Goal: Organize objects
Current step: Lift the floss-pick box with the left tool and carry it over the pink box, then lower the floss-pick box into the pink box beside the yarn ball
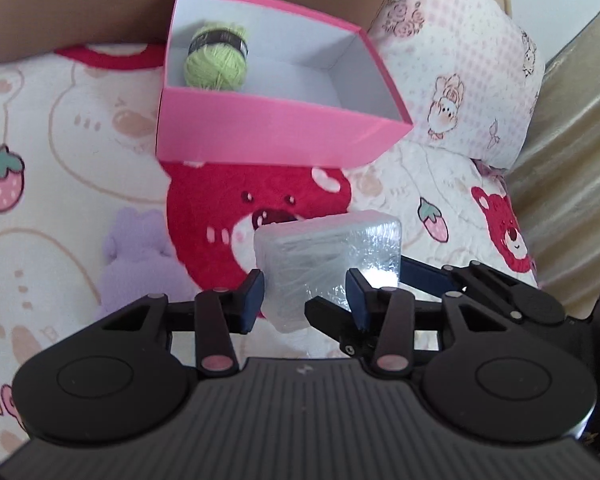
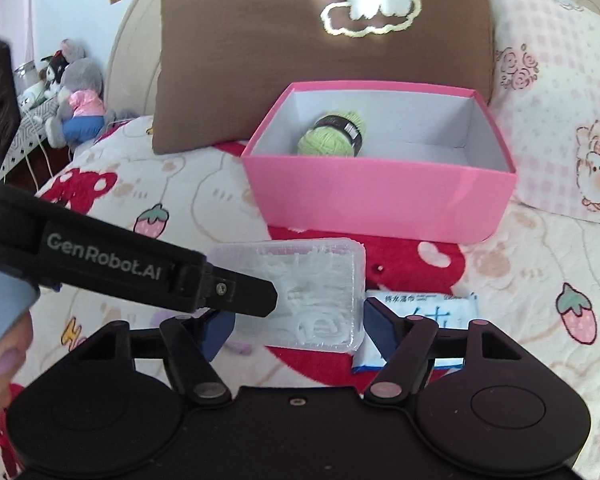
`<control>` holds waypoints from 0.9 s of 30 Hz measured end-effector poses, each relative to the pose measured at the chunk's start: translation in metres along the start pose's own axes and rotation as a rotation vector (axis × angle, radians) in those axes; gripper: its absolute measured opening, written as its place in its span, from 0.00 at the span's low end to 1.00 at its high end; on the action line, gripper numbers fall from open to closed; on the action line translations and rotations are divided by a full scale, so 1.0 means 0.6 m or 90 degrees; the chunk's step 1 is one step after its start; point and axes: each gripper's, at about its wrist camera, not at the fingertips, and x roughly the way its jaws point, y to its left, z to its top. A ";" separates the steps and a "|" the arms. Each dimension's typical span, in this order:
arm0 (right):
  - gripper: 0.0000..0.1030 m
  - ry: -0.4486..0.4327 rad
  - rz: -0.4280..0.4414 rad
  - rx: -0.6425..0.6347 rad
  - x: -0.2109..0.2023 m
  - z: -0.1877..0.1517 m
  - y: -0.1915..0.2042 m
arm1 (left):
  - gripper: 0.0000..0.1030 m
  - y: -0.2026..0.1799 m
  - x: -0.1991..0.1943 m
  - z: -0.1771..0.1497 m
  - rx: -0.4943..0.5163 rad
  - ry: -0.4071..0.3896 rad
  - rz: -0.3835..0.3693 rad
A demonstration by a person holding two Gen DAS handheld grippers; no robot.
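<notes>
Left gripper (image 1: 304, 296) is pinching a clear plastic box (image 1: 328, 256) by its near end, blue pads (image 1: 254, 294) pressing on both sides, box lifted clear of the bedspread (image 1: 60, 128). In the right wrist view the same clear box (image 2: 320, 292) is showing its flat lid with white stringy stuff inside, the left gripper's finger reaching in from the left onto its edge. Right gripper (image 2: 300, 328) is sitting with fingers spread either side of the clear box; right pad looks apart from it, left pad is hidden behind the other tool, so cannot tell whether anything is touching. No clamp visible.

Pink box (image 1: 276, 132) is lying open on the bedspread just beyond the clear box, white inside, with one green yarn ball (image 1: 216, 58) with a dark label band sitting in its left part; the rest of it is bare. Brown cushion (image 2: 300, 40) is leaning up behind the pink box, pink-check pillow (image 2: 560, 100) to its right.

White-and-blue wipes packet (image 2: 424, 316) is lying flat on the bedspread just beside the clear box on the right, partly under the right gripper's finger. Purple plush toy (image 1: 136, 256) is lying on the bedspread left of the held box. Grey plush toys (image 2: 76, 100) are sitting far left by the headboard. A person's hand (image 2: 0, 364) is showing at the left edge
</notes>
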 end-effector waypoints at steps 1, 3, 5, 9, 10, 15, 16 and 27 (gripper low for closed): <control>0.71 -0.007 -0.001 0.000 -0.004 0.005 -0.001 | 0.41 -0.003 -0.006 0.005 0.003 -0.008 0.001; 0.69 -0.012 -0.007 -0.003 -0.009 0.017 -0.003 | 0.41 -0.010 -0.015 0.016 0.011 -0.018 0.002; 0.67 -0.020 -0.007 0.002 -0.015 0.033 -0.006 | 0.41 -0.019 -0.024 0.030 0.021 -0.025 0.007; 0.67 -0.034 -0.017 -0.009 -0.024 0.068 -0.007 | 0.41 -0.036 -0.038 0.068 0.036 -0.032 0.013; 0.67 -0.038 -0.017 -0.012 -0.026 0.077 -0.007 | 0.42 -0.038 -0.039 0.080 0.035 -0.033 0.016; 0.67 -0.044 -0.029 -0.016 -0.019 0.131 -0.024 | 0.43 -0.053 -0.033 0.140 0.049 -0.034 0.021; 0.67 -0.047 -0.031 -0.016 -0.017 0.141 -0.029 | 0.43 -0.056 -0.031 0.152 0.052 -0.037 0.021; 0.67 -0.036 -0.041 0.009 0.050 0.228 -0.095 | 0.44 -0.059 0.041 0.271 0.047 -0.034 0.023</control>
